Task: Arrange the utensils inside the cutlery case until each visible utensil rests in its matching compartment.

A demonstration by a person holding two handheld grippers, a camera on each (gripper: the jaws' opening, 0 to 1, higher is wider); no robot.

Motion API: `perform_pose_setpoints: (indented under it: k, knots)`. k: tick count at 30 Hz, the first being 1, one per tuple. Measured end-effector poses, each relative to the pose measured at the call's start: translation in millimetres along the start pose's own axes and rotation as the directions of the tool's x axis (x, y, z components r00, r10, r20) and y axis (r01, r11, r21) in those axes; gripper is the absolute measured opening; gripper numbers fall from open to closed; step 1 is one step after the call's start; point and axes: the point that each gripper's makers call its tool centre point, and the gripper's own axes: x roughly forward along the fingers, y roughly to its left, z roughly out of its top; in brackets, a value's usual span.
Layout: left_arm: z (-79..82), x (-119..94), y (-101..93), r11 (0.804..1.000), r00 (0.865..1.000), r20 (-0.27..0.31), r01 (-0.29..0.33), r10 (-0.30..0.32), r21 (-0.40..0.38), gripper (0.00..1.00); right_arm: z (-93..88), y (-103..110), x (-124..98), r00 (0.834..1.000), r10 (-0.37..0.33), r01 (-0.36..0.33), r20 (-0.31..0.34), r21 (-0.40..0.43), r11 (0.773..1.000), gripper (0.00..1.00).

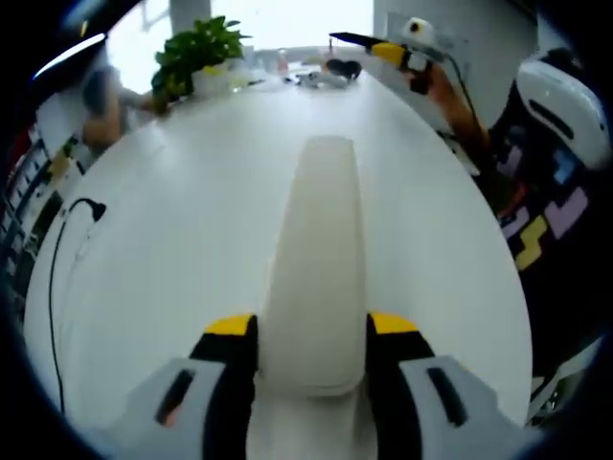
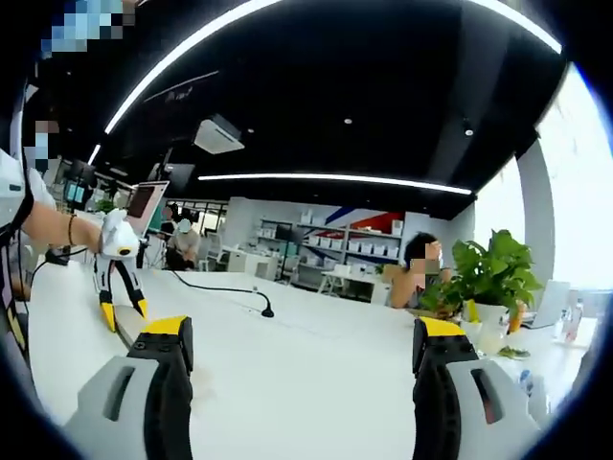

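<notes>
At the far end of the white counter (image 1: 192,240) a potted plant (image 1: 196,53) stands among clutter, while the left claw (image 1: 311,335) clamps a cream case (image 1: 318,259) and the right claw (image 2: 302,345) gapes, holding nothing.

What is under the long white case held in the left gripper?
The white case sits clamped between the left gripper's jaws over the bare white table. Whether it rests on the table or is lifted cannot be told, and its contents are hidden.

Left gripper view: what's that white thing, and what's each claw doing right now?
Left gripper shut on white case, above white table. Right gripper open, empty. Nothing in the way.
</notes>
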Motion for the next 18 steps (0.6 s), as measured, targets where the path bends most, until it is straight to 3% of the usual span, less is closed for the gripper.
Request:
perform_pose_setpoints:
  k: [10,14,18]
  knots:
    - [-1.1,-0.6,0.0,1.0,1.0,0.016,0.007,-0.007,0.0,0.47,-1.3,-3.8,-14.0,1.0,-0.023,0.023,-0.006,-0.013,1.0,0.99]
    - [-4.6,-5.0,6.8,0.998,0.999,0.002,-0.037,0.037,-0.047,0.48,1.7,-3.5,-15.3,1.0,-0.02,0.02,0.001,-0.016,1.0,0.99]
    - [5.3,-21.0,4.3,0.996,0.995,0.083,-0.052,0.058,-0.078,0.48,-2.1,-1.3,-13.5,1.0,-0.007,0.007,-0.004,0.007,1.0,0.99]
